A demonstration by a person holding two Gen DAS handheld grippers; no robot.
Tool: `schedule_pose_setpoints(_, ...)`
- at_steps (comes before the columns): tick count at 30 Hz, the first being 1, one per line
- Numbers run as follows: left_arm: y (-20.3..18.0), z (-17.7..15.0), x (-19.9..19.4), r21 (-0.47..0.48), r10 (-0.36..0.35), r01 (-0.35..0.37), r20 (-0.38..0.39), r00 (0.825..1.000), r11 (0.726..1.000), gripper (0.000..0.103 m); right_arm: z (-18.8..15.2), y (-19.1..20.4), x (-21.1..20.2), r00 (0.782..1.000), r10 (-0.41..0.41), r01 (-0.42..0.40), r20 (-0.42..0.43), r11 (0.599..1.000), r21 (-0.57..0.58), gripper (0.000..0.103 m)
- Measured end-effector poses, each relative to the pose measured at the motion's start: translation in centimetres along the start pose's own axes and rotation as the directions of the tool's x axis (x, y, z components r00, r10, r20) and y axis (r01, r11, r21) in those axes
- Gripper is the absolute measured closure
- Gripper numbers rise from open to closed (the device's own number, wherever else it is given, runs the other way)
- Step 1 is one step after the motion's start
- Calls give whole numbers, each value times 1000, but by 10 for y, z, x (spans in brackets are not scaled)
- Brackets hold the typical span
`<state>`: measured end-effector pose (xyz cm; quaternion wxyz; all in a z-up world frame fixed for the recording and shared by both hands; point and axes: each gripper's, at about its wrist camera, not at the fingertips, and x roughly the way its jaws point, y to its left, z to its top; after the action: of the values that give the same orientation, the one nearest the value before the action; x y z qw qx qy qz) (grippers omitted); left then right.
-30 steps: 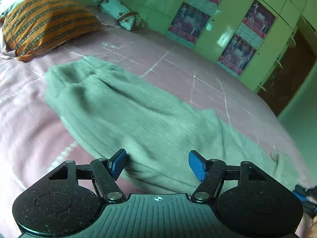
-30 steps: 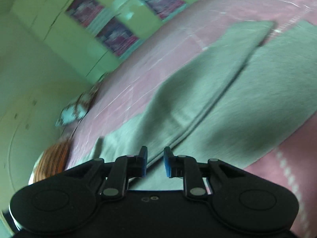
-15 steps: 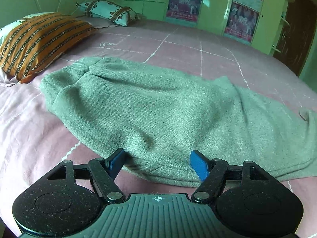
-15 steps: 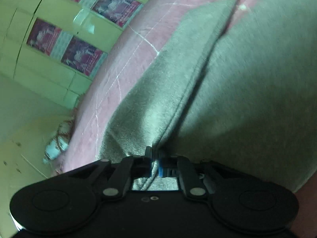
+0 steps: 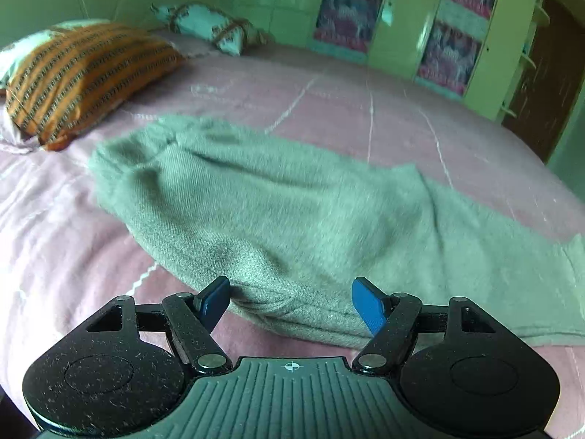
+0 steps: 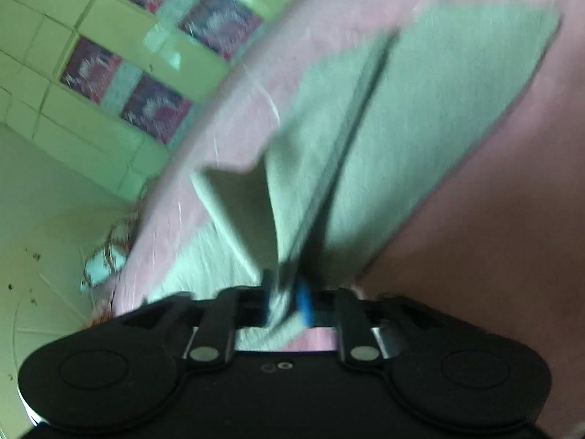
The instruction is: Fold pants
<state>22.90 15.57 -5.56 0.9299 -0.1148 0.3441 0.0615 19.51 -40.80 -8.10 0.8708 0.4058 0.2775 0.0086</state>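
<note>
Grey-green pants (image 5: 292, 212) lie spread across the pink bed sheet (image 5: 55, 237), waistband end toward the pillows. My left gripper (image 5: 292, 303) is open and hovers just above the near edge of the pants, its blue pads apart on either side of a fold without touching it. In the right wrist view the pants (image 6: 420, 120) rise in a tented ridge toward my right gripper (image 6: 285, 300). Its jaws are opening, and a bunched fold of cloth still fills the narrow gap between the pads. This view is blurred by motion.
An orange striped pillow (image 5: 84, 73) and a patterned bolster (image 5: 212, 31) lie at the far left of the bed. Green wardrobe doors with posters (image 5: 402, 25) stand behind the bed, and a brown door (image 5: 548, 73) is at the right. Bare pink sheet (image 6: 493, 237) lies right of the pants.
My right gripper closed on a fold of the pants, then drew it up into a ridge, and its pads now stand slightly apart. The left gripper stayed open over the near edge while rolling level.
</note>
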Motion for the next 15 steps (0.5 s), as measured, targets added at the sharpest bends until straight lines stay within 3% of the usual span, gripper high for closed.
schedule_pose_setpoints(5, -21, -4, 10, 52, 47, -48, 17, 999, 997, 30, 36, -14, 10, 997, -46, 43, 63, 997, 59, 82)
schedule_pose_setpoints(9, -26, -12, 25, 82, 56, -54, -22, 998, 995, 12, 58, -36, 37, 996, -67, 61, 59, 993, 100, 85)
schedule_pose_setpoints(11, -31, -16, 27, 119, 72, -69, -18, 997, 991, 9, 68, -37, 49, 995, -87, 80, 57, 991, 104, 86)
schedule_pose_setpoints(13, -31, -16, 26, 123, 75, -73, -18, 997, 990, 9, 73, -34, 52, 993, -115, 112, 24, 990, 83, 103)
schedule_pose_setpoints(15, -30, -16, 24, 119, 69, -66, -19, 997, 991, 9, 71, -22, 29, 995, -83, 81, 64, 996, 32, 103)
